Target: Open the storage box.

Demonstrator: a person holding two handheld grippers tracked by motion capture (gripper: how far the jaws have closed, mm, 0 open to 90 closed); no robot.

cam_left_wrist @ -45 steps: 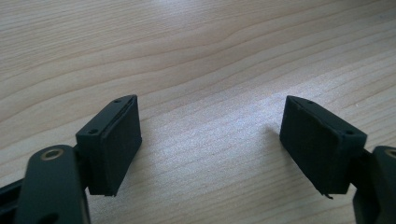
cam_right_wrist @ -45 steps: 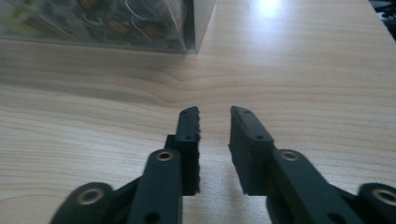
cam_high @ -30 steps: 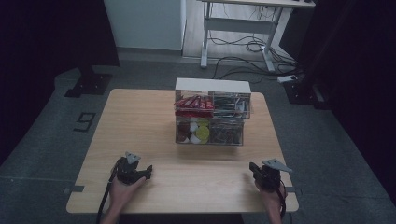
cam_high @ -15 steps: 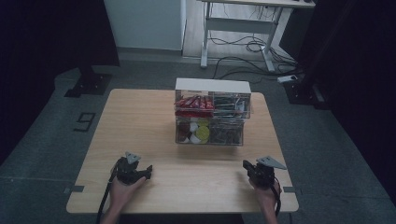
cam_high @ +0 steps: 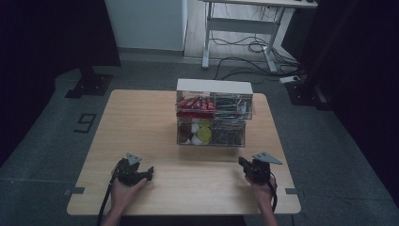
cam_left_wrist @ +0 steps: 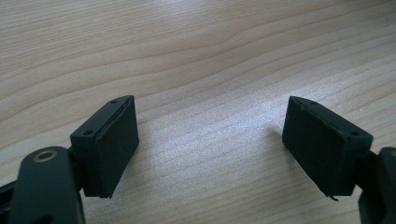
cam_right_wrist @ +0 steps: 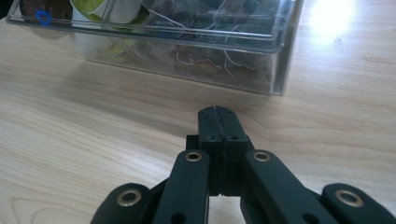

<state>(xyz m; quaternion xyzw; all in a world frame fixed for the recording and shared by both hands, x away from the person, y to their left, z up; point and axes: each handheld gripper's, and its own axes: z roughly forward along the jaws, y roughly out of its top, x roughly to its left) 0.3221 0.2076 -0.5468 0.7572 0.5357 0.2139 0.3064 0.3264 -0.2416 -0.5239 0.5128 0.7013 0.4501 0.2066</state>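
Centrally on the light wooden table (cam_high: 141, 122) stands a clear plastic organizer box (cam_high: 214, 117) with a white top, set toward the far edge and a little to the person's right of the middle. Its long axis runs across the table from left to right, and its transparent front faces the person. Red packets fill its upper left compartment, white and yellow-green round pieces the lower left, and dark jumbled small items the two right compartments. From the right gripper view the box's (cam_right_wrist: 187, 46) near lower corner lies ahead of the jaws and apart from them. The right gripper (cam_high: 244, 165) sits near the table's front right edge, its jaws (cam_right_wrist: 218, 122) pressed flat together with nothing between them, pointing toward the box. The left gripper (cam_high: 149, 172) rests near the front left, well apart from the box, its jaws spread wide over bare wood grain (cam_left_wrist: 210, 70) and clasping nothing. Around the table the floor (cam_high: 47, 136) is grey. Beyond the far edge stand a white panel (cam_high: 146, 23) and a white desk frame (cam_high: 240, 26) with dark cables (cam_high: 244, 47) trailing beneath it.
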